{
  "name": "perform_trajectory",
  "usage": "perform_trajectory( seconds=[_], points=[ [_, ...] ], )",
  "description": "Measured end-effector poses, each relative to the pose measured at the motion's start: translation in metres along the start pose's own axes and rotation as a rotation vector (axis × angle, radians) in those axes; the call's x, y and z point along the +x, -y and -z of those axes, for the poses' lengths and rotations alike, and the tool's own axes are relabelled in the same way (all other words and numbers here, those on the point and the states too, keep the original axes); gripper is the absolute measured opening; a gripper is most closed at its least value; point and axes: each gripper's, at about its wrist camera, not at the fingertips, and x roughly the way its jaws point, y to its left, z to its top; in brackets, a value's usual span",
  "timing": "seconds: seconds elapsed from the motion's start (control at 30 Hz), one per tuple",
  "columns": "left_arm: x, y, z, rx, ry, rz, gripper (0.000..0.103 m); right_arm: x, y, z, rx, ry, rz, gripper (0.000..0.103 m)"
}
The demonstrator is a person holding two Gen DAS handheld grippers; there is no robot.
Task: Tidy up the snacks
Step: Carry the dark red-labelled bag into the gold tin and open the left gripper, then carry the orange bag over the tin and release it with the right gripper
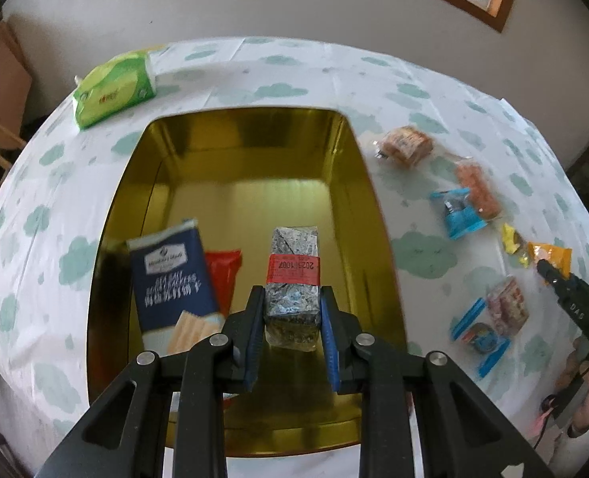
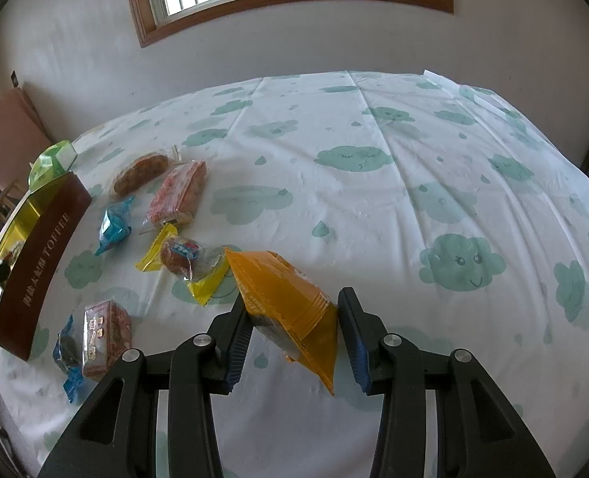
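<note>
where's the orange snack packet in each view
Left wrist: orange snack packet at the far right edge, held at the right tool's tip.
Right wrist: the packet is low centre, pinched between the tool's fingers.
Shared landmark: the gold tin, centre in the left view, far left in the right.

Left wrist view looks steeply down into the gold tin point(image 1: 250, 151); right looks low across the tablecloth point(image 2: 374, 207), sharing the scattered snacks.
</note>
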Motion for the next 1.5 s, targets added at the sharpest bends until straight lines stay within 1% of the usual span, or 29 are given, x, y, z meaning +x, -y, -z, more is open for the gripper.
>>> perform_trajectory(
  seconds=[0.27,0.5,0.63,0.83,1.0,1.03,1.17,1.23,1.37,1.4,1.47,1.5],
  points=[
    [0.003,-0.008,0.009,-0.004,-0.007,-0.04,0.023,0.0,-0.001,0.0,-0.003,-0.001,0.002,0.044],
    [0.009,-0.017,0.015,-0.027,-0.034,-0.075,0.023,0.0,-0.003,0.0,-0.007,-0.002,0.005,0.044],
    [0.008,-0.018,0.015,-0.035,-0.031,-0.071,0.023,0.001,-0.004,0.0,-0.009,-0.002,0.007,0.044],
    [0.009,-0.017,0.016,-0.024,-0.037,-0.091,0.025,0.001,-0.005,0.001,-0.013,-0.003,0.009,0.044],
    [0.011,-0.017,0.015,-0.028,-0.04,-0.093,0.026,0.0,-0.005,0.0,-0.016,-0.003,0.011,0.044],
    [0.01,-0.016,0.016,-0.023,-0.037,-0.091,0.028,0.0,-0.007,0.0,-0.016,-0.003,0.011,0.044],
    [0.009,-0.015,0.017,-0.022,-0.031,-0.08,0.045,0.0,-0.009,0.0,-0.018,-0.002,0.013,0.043],
    [0.008,-0.013,0.018,-0.017,-0.027,-0.085,0.048,0.0,-0.01,0.0,-0.019,-0.003,0.013,0.043],
    [0.003,-0.009,0.018,-0.006,-0.016,-0.074,0.059,-0.001,-0.011,0.001,-0.022,-0.002,0.015,0.042],
    [0.0,-0.007,0.018,0.002,-0.007,-0.078,0.06,-0.001,-0.01,0.001,-0.022,-0.001,0.016,0.042],
    [-0.004,-0.003,0.019,0.014,0.007,-0.088,0.068,-0.002,-0.013,0.001,-0.023,-0.001,0.019,0.041],
    [-0.005,-0.001,0.019,0.019,0.012,-0.091,0.069,-0.002,-0.013,0.001,-0.023,-0.001,0.019,0.041]
  ],
)
